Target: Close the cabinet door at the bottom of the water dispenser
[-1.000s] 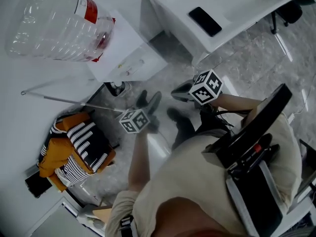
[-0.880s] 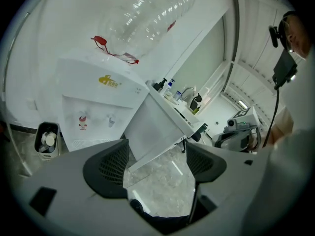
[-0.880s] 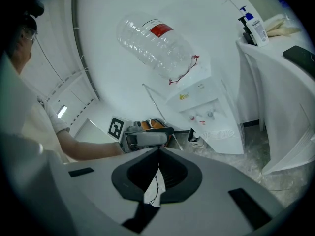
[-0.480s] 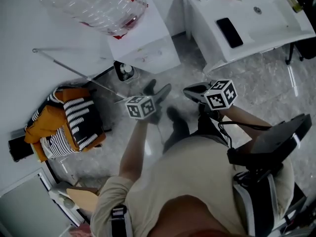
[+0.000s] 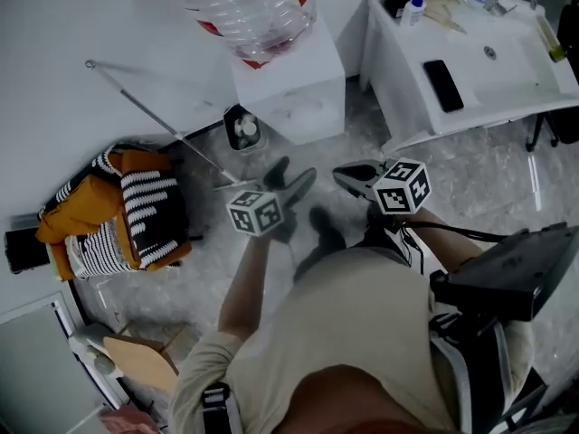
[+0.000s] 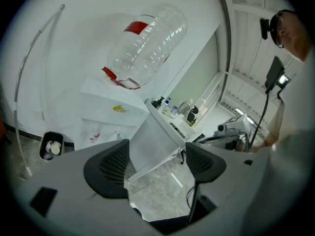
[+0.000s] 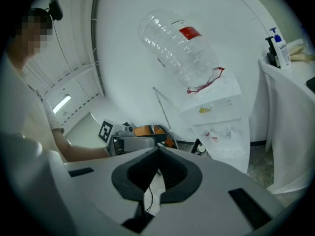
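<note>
The left claw point(image 5: 291, 172) is spread wide with nothing between its jaws; through the gap only grey marbled floor point(image 6: 165, 191) and the corner of a white worktop point(image 5: 470, 107) show. The right claw point(image 7: 158, 150) is pressed together, tips meeting, pinching nothing. Both are held above the floor, near each other and side by side, pointing toward the dispenser point(image 5: 288, 84), which stands ahead of them against the wall, well apart from either. From the left claw it sits ahead and to the left, from the right claw ahead and to the right. A big clear bottle point(image 5: 249, 3) with a red label is seated neck-down on its top. Its taps and the panel just below them face the right claw, but the bottom part is cut off by that claw's own body, and the door cannot be made out in any view, so whether it stands ajar cannot be told. A small dark bin point(image 5: 242, 129) stands just left of the dispenser's foot. Further left of the left claw lies an orange bag point(image 5: 118, 220) with striped cloth. On the worktop, right of the right claw, a dark phone point(image 5: 442, 85) lies flat.
</note>
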`<move>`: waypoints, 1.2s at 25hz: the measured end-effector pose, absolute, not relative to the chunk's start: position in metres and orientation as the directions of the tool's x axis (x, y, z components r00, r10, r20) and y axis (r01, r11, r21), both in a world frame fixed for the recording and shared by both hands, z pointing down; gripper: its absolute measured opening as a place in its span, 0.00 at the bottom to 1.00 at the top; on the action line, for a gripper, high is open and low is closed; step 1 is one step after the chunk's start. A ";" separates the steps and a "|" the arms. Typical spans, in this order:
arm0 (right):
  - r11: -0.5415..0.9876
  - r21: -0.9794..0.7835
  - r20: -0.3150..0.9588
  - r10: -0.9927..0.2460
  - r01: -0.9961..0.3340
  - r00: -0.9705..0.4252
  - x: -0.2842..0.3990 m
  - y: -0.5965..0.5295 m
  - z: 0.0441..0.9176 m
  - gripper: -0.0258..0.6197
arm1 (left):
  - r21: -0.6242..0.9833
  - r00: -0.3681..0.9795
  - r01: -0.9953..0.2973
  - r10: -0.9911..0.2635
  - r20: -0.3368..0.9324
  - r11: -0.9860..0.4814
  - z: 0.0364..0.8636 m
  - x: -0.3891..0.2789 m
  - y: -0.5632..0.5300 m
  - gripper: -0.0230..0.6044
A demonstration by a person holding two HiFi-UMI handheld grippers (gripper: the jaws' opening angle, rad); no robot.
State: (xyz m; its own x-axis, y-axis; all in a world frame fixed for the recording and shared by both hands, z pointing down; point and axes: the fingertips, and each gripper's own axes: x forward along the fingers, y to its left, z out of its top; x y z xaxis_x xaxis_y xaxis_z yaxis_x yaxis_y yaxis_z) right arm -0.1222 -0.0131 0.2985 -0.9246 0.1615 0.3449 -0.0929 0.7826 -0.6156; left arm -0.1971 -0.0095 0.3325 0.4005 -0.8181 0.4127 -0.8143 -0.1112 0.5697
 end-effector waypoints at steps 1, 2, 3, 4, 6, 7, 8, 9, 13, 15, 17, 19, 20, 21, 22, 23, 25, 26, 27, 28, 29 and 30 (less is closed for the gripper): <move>0.781 -0.618 0.342 0.170 -0.085 -0.924 -0.129 -0.009 0.298 0.07 | 0.588 0.423 -0.799 -0.814 0.398 -0.128 0.329 -0.198 -0.001 0.61; 0.779 -0.622 0.340 0.177 -0.079 -0.924 -0.135 -0.005 0.296 0.07 | 0.600 0.436 -0.788 -0.814 0.385 -0.138 0.325 -0.200 0.007 0.59; 0.775 -0.628 0.338 0.181 -0.078 -0.923 -0.140 -0.002 0.294 0.07 | 0.602 0.432 -0.786 -0.819 0.377 -0.137 0.321 -0.205 0.016 0.44; 0.768 -0.636 0.337 0.183 -0.079 -0.924 -0.145 0.001 0.292 0.07 | 0.596 0.415 -0.793 -0.829 0.375 -0.127 0.318 -0.212 0.023 0.07; 0.755 -0.651 0.329 0.187 -0.080 -0.926 -0.156 0.006 0.289 0.07 | 0.592 0.398 -0.798 -0.836 0.377 -0.112 0.314 -0.225 0.035 0.02; 0.754 -0.653 0.323 0.190 -0.073 -0.927 -0.162 0.009 0.287 0.07 | 0.594 0.404 -0.796 -0.834 0.376 -0.118 0.311 -0.230 0.038 0.02; 0.758 -0.649 0.317 0.195 -0.063 -0.928 -0.168 0.011 0.283 0.07 | 0.592 0.413 -0.795 -0.831 0.373 -0.129 0.309 -0.233 0.041 0.02; 0.764 -0.644 0.312 0.200 -0.052 -0.929 -0.175 0.013 0.279 0.07 | 0.587 0.420 -0.797 -0.829 0.370 -0.142 0.306 -0.236 0.044 0.02; 0.764 -0.645 0.286 0.202 -0.032 -0.937 -0.190 0.020 0.261 0.07 | 0.573 0.435 -0.801 -0.825 0.362 -0.171 0.301 -0.243 0.057 0.02; 0.749 -0.662 0.264 0.176 -0.046 -0.948 -0.188 0.023 0.253 0.07 | 0.577 0.458 -0.792 -0.818 0.349 -0.198 0.299 -0.243 0.060 0.02; 0.723 -0.687 0.252 0.147 -0.070 -0.956 -0.183 0.028 0.252 0.07 | 0.580 0.479 -0.783 -0.813 0.332 -0.224 0.296 -0.244 0.064 0.02; 0.699 -0.707 0.262 0.124 -0.103 -0.957 -0.176 0.034 0.255 0.07 | 0.589 0.494 -0.772 -0.810 0.318 -0.240 0.294 -0.245 0.070 0.02; 0.693 -0.711 0.273 0.114 -0.120 -0.955 -0.173 0.037 0.257 0.07 | 0.594 0.500 -0.766 -0.808 0.311 -0.246 0.293 -0.245 0.072 0.02; 0.689 -0.712 0.283 0.105 -0.135 -0.953 -0.171 0.038 0.258 0.07 | 0.599 0.506 -0.761 -0.807 0.305 -0.251 0.291 -0.245 0.073 0.02; 0.687 -0.711 0.291 0.097 -0.148 -0.952 -0.168 0.039 0.259 0.07 | 0.605 0.508 -0.755 -0.809 0.297 -0.253 0.289 -0.246 0.072 0.02; 0.687 -0.710 0.296 0.089 -0.157 -0.951 -0.168 0.038 0.258 0.07 | 0.614 0.504 -0.749 -0.814 0.287 -0.247 0.286 -0.248 0.069 0.02; 0.688 -0.708 0.295 0.086 -0.158 -0.952 -0.170 0.039 0.258 0.07 | 0.628 0.477 -0.746 -0.836 0.272 -0.221 0.279 -0.256 0.064 0.02; 0.689 -0.709 0.292 0.093 -0.151 -0.952 -0.172 0.040 0.259 0.07 | 0.624 0.460 -0.753 -0.847 0.268 -0.211 0.275 -0.258 0.062 0.02; 0.690 -0.710 0.289 0.103 -0.141 -0.952 -0.173 0.041 0.259 0.07 | 0.611 0.445 -0.764 -0.855 0.267 -0.207 0.271 -0.258 0.061 0.02; 0.689 -0.713 0.287 0.114 -0.133 -0.951 -0.172 0.042 0.259 0.07 | 0.593 0.434 -0.778 -0.860 0.269 -0.208 0.267 -0.255 0.059 0.02; 0.682 -0.720 0.287 0.124 -0.129 -0.950 -0.170 0.043 0.259 0.07 | 0.573 0.427 -0.792 -0.862 0.274 -0.211 0.264 -0.250 0.058 0.02; 0.671 -0.730 0.288 0.134 -0.127 -0.948 -0.167 0.045 0.259 0.07 | 0.556 0.424 -0.803 -0.862 0.280 -0.215 0.262 -0.244 0.057 0.02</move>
State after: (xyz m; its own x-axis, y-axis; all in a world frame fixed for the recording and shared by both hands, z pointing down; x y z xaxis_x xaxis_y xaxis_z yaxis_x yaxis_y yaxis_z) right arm -0.1670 0.0448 0.2588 -0.9483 0.1339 0.2876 -0.1266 0.6713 -0.7303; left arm -0.2443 0.0571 0.2616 0.4238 -0.8615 0.2795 -0.8031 -0.2148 0.5557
